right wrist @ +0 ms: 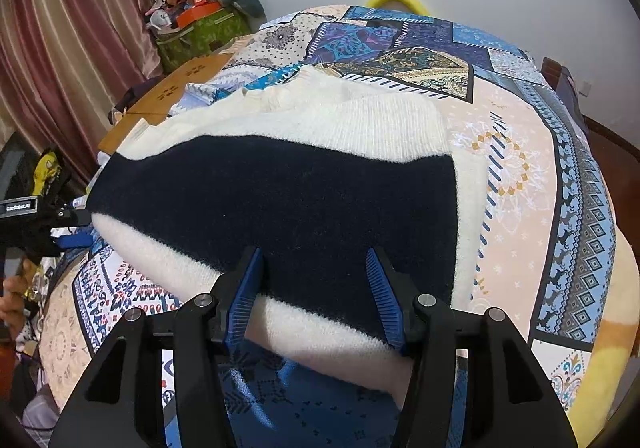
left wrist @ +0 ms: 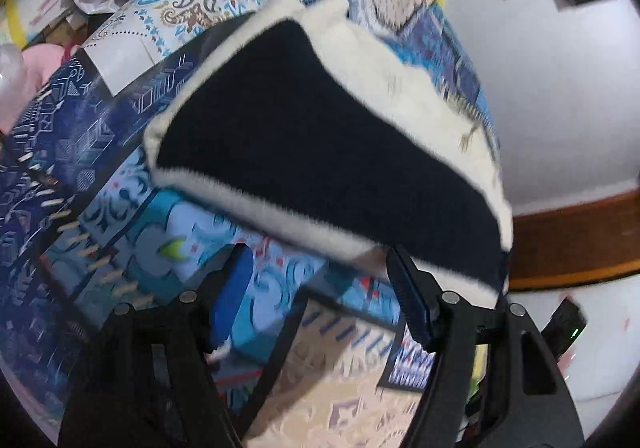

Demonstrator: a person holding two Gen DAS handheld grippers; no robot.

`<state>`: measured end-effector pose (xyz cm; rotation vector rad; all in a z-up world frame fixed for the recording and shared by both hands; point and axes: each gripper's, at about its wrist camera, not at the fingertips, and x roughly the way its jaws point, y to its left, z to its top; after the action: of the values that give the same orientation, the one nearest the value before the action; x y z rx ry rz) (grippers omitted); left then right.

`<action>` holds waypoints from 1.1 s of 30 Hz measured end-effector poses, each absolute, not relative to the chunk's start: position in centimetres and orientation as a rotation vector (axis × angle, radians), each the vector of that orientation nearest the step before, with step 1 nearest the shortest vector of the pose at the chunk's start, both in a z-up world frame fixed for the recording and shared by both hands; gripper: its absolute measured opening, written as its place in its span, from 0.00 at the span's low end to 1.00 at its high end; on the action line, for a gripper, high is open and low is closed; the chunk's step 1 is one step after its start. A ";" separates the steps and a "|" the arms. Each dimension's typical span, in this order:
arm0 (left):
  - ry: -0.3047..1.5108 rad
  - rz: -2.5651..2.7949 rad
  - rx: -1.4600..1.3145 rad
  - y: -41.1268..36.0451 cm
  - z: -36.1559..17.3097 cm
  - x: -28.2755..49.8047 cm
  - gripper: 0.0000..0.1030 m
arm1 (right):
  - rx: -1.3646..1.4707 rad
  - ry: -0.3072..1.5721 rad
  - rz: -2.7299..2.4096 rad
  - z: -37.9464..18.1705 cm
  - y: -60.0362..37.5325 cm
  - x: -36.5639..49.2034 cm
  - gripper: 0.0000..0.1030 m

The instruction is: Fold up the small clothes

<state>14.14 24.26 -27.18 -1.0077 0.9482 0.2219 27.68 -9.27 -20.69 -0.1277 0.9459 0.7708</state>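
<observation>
Nearby — sweater [right wrist: 280,200] on patchwork bedspread [right wrist: 520,176], cardboard [right wrist: 176,88] behind.

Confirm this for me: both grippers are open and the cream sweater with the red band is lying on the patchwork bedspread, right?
Not quite: the sweater's band is dark navy, not red, as the right wrist view shows. Otherwise right: both the left gripper and right gripper are open, over the patchwork bedspread.

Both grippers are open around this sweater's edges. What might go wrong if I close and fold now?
1. The right gripper straddles the thick near edge of the cream and navy sweater; closing may catch only the top layer, so the fold slips apart.
2. The left gripper sits by the sweater's corner, nothing clearly between its fingers; it may miss.
3. Either may pinch the patchwork bedspread beneath and drag it.
</observation>
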 end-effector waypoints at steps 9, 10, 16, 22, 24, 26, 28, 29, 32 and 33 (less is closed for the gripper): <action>0.871 0.296 -1.140 28.0 -29.7 19.4 0.66 | -0.149 0.947 0.763 -20.7 -9.1 27.7 0.49; 0.876 0.310 -1.121 28.4 -29.9 20.2 0.66 | -0.149 0.948 0.762 -20.7 -9.1 27.7 0.49; 0.884 0.314 -0.971 28.5 -27.5 22.6 0.25 | -0.149 0.964 0.759 -20.1 -9.1 27.8 0.49; 0.793 0.327 -0.767 27.3 -19.2 23.9 0.23 | -0.142 0.947 0.765 -18.9 -10.4 27.4 0.49; 0.748 0.304 -0.705 25.5 -15.7 25.1 0.23 | -0.129 0.946 0.765 -18.9 -10.7 27.5 0.49; 0.719 0.275 -0.648 23.3 -13.0 26.1 0.23 | -0.124 0.956 0.760 -19.4 -10.6 27.6 0.49; 0.696 0.234 -0.575 20.0 -10.3 27.5 0.23 | -0.129 0.967 0.754 -20.2 -10.1 27.7 0.49; 0.687 0.207 -0.538 18.0 -9.1 28.2 0.23 | -0.134 0.967 0.754 -20.4 -9.8 27.7 0.49; 0.668 0.147 -0.441 12.6 -6.8 30.1 0.22 | -0.138 0.956 0.758 -20.6 -9.5 27.7 0.50; 0.664 0.130 -0.394 10.3 -6.4 30.8 0.22 | -0.129 0.959 0.761 -20.6 -9.6 27.8 0.50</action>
<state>30.78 10.34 -6.44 -0.3941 0.6641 0.1297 27.79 -9.56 -20.59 -0.1292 0.9592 0.7606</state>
